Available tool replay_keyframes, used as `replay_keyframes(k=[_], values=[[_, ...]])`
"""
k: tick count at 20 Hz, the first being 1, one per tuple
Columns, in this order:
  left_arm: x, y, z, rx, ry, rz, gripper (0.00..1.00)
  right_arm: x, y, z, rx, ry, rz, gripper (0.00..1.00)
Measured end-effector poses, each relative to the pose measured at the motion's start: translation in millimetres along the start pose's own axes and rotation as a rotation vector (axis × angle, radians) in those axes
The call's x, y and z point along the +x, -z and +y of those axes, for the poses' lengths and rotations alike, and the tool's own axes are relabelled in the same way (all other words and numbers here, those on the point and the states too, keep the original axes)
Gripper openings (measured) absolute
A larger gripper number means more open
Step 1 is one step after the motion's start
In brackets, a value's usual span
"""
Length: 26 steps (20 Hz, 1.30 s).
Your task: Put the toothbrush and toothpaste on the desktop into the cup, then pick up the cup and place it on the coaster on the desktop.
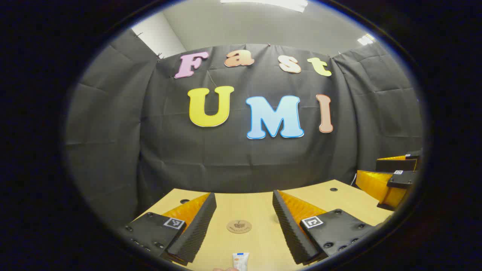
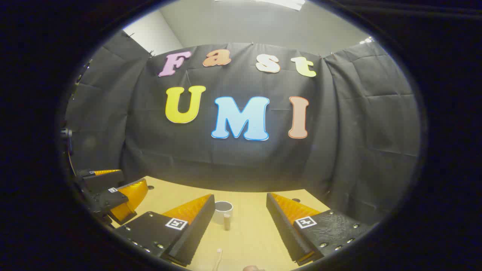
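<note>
Left claw (image 1: 244,222) hung released above the light wooden table (image 1: 260,205), its two ribbed black-and-orange fingers (image 1: 196,229) spread wide with nothing between them. Seen past those fingers in the left gripper view: a round brown coaster (image 1: 239,226) lying flat on the table, roughly midway in the gap, and nearer the camera the capped end of a white toothpaste tube (image 1: 240,261) at the bottom edge, apart from the coaster. Glimpsed at the far right of that view, the other claw (image 1: 391,180), orange and black, over the table's right side. Right claw (image 2: 241,222) likewise released, fingers (image 2: 194,226) held wide apart and empty. Between them in the right gripper view stood a white cup (image 2: 223,209) upright on the table (image 2: 256,233), open mouth up, close to the left finger's tip, with a small brown cylinder (image 2: 227,221) standing just in front of it, touching or nearly so; could not tell which. Nearer the camera, a pale toothbrush (image 2: 218,259) lay on the table, its head end pointing toward the cup, well short of it. At the left edge of that view, the left claw (image 2: 113,197) hovering over the table's corner, well apart from the cup. Behind everything, black cloth wall (image 2: 357,143) and a grey ceiling (image 1: 263,26) with lit panels
</note>
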<state>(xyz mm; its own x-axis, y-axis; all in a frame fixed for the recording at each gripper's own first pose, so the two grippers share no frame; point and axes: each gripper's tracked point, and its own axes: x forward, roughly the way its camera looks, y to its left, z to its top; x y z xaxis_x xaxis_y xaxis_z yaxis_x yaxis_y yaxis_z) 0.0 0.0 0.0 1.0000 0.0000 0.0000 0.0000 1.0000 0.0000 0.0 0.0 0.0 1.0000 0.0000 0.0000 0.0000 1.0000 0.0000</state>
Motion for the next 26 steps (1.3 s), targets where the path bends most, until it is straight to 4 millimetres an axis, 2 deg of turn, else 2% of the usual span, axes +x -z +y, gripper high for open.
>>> replay_keyframes(k=[9, 13, 14, 15, 18, 19, 23, 26], values=[[-1.1, 12.4, -4.0, -0.005, -0.003, 0.044, 0.96, -0.2, 10.5, 5.2, 0.011, -0.023, 0.046, 0.88], [1.5, 20.9, -7.5, 0.002, 0.014, 0.077, 0.96, 3.2, 25.0, 5.4, 0.026, -0.023, 0.110, 0.88], [2.0, 28.7, -7.4, 0.009, 0.014, 0.102, 0.96, 3.6, 30.7, 6.1, 0.025, -0.023, 0.134, 0.88], [2.7, 36.6, -5.7, 0.011, 0.013, 0.125, 0.92, 4.7, 39.0, 5.3, 0.020, -0.023, 0.167, 0.88], [7.1, 58.7, -6.5, -0.012, 0.019, 0.205, 1.00, 7.7, 61.4, 9.0, 0.010, -0.032, 0.259, 0.88], [7.8, 68.3, -7.4, -0.024, 0.016, 0.240, 0.96, 7.6, 69.6, 11.2, 0.013, -0.039, 0.292, 0.88], [12.8, 105.3, -11.3, -0.055, 0.029, 0.377, 0.96, 10.1, 99.1, 21.2, 0.042, -0.059, 0.414, 0.89], [17.9, 132.8, -7.1, -0.050, 0.012, 0.486, 0.96, 13.4, 121.5, 27.9, 0.054, -0.068, 0.507, 0.89]])
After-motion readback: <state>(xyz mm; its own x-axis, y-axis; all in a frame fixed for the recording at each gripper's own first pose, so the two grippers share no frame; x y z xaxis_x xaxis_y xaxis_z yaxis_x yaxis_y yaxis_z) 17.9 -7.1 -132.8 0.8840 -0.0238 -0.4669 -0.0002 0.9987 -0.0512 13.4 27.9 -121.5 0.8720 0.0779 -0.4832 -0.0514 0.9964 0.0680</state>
